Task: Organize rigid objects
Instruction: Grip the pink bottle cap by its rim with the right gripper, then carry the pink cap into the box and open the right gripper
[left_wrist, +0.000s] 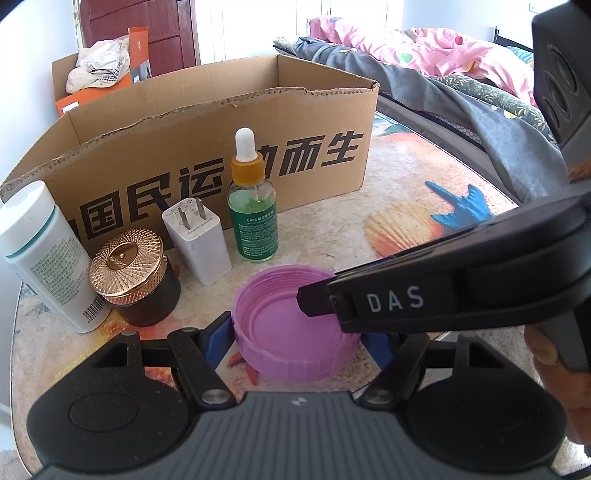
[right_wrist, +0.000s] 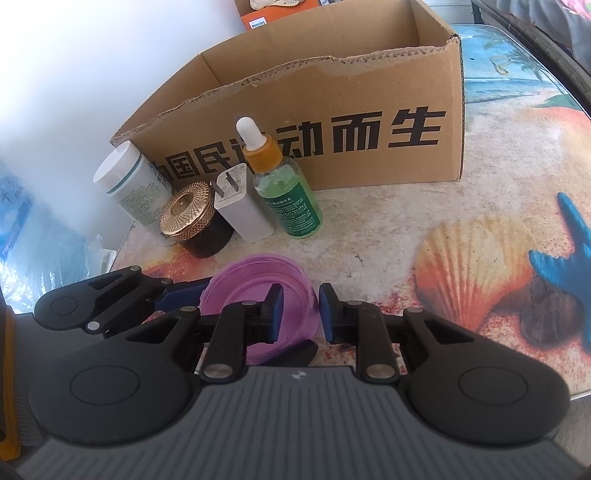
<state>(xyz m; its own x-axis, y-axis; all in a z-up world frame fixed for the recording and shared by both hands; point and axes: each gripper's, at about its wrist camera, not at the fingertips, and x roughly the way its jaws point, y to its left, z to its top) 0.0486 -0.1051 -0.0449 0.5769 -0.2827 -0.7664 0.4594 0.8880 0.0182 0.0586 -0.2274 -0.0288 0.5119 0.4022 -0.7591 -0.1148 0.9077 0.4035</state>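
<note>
Purple ribbed plastic lid (left_wrist: 295, 325), upturned, on desk (left_wrist: 388, 206) near front edge. My left gripper (left_wrist: 297, 334) jaws clamp lid's outer wall, both sides. My right gripper (right_wrist: 301, 312) jaws pinch its rim, one pad inside. Behind: green dropper bottle (left_wrist: 255, 206), white plug adapter (left_wrist: 197, 240), gold-lidded dark jar (left_wrist: 135, 273), white bottle (left_wrist: 48, 254), open cardboard box (left_wrist: 221, 147).

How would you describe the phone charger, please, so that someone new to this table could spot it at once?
Find the big cardboard box with bold black lettering; a row of small items stands before its front wall. The charger is the white block between the gold-lidded dark jar and the green dropper bottle. It alone is square-edged, with two metal prongs on top.
</note>
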